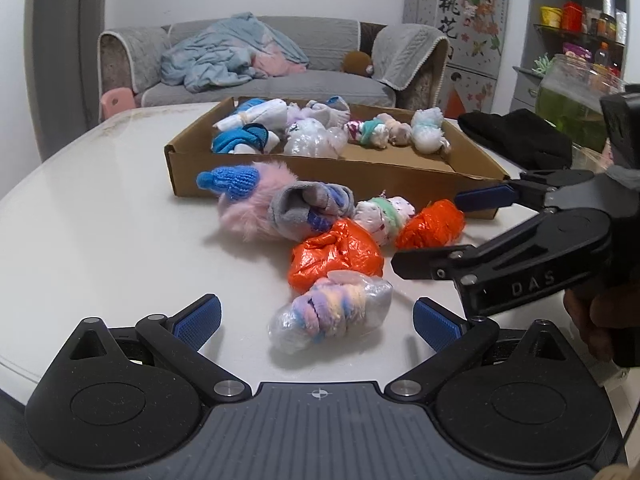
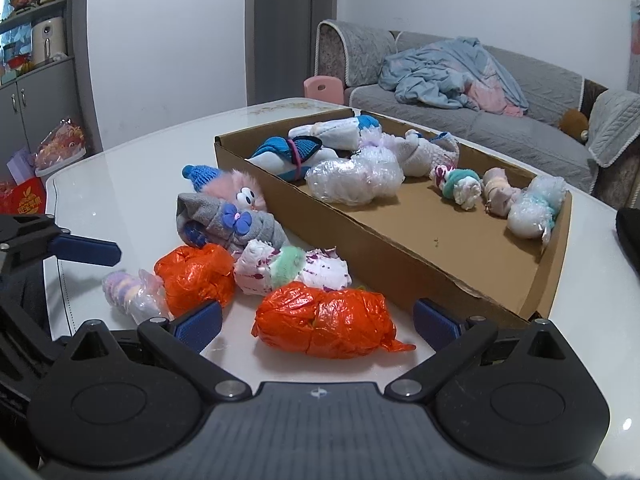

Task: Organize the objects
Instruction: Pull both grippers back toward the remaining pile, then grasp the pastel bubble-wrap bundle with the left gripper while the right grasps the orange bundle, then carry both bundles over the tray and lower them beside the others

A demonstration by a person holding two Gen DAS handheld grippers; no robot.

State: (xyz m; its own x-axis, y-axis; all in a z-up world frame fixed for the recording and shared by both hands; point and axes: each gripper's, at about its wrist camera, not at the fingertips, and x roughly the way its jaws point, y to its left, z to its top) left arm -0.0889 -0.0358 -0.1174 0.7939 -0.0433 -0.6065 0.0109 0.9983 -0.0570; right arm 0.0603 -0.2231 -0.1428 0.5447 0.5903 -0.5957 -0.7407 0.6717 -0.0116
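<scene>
A shallow cardboard box (image 1: pixel 304 172) (image 2: pixel 360 236) on the white table holds several rolled sock bundles. In front of it lie loose bundles: a clear-wrapped pastel roll (image 1: pixel 332 316) (image 2: pixel 132 292), two orange-wrapped bundles (image 1: pixel 336 254) (image 1: pixel 432 224) (image 2: pixel 326 322) (image 2: pixel 196 274), a white floral bundle with a green band (image 1: pixel 382 216) (image 2: pixel 288 270), a grey sock roll (image 1: pixel 308 208) (image 2: pixel 228 224) and a pink furry toy with a blue knit hat (image 1: pixel 244 196) (image 2: pixel 224 184). My left gripper (image 1: pixel 318 324) is open, the pastel roll between its fingers. My right gripper (image 2: pixel 318 322) (image 1: pixel 428 232) is open around an orange bundle.
A black cloth (image 1: pixel 516 140) and a clear jar of green liquid (image 1: pixel 572 96) stand at the table's right. A grey sofa (image 1: pixel 248 64) (image 2: pixel 480 92) with a blue blanket is behind the table. A pink stool (image 2: pixel 322 88) stands by it. Shelves and cabinets line the walls.
</scene>
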